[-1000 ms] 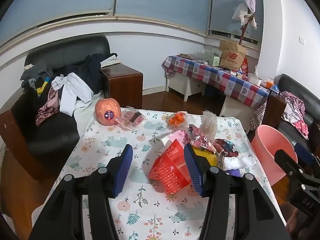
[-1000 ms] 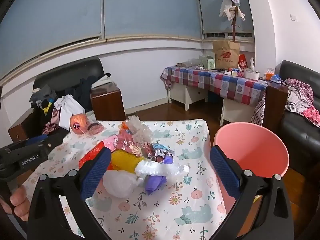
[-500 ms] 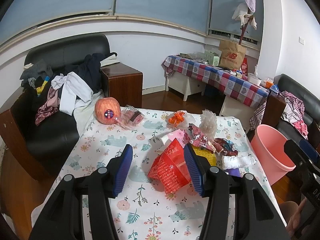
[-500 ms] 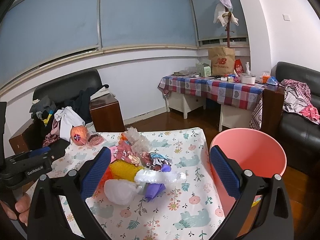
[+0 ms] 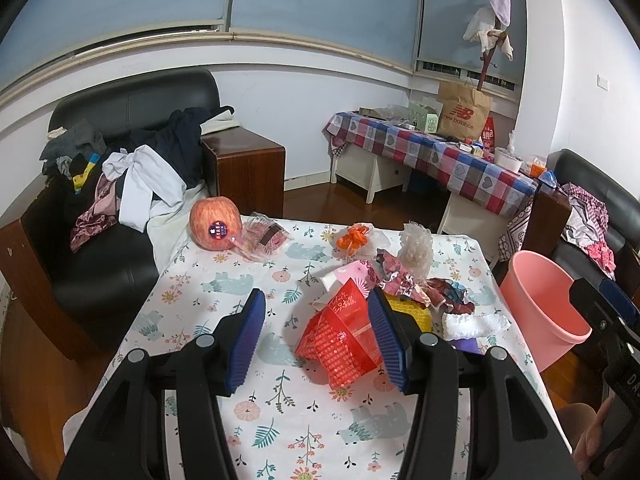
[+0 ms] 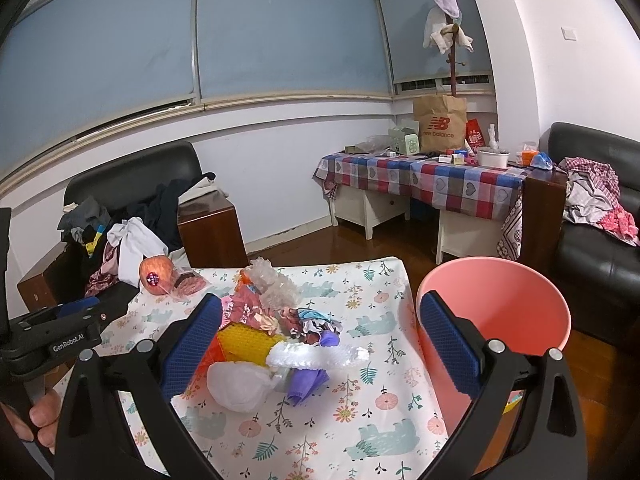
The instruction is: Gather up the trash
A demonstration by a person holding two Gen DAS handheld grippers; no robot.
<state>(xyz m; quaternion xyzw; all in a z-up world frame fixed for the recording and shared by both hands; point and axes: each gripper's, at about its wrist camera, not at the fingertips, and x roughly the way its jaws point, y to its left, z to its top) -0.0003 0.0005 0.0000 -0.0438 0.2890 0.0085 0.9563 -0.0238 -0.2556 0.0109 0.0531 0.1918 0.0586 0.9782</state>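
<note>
Both tongs stand wide with nothing in them: my left gripper (image 5: 316, 334) hangs over the red wrapper (image 5: 340, 340) and my right gripper (image 6: 320, 344) over the trash pile (image 6: 276, 332) in the middle of the table (image 6: 360, 432). Beside the table's right edge I see the pink bin (image 6: 504, 304), and it looks empty. Against a second ago, my right view sits higher and shows more window, while my left view is unchanged.
</note>
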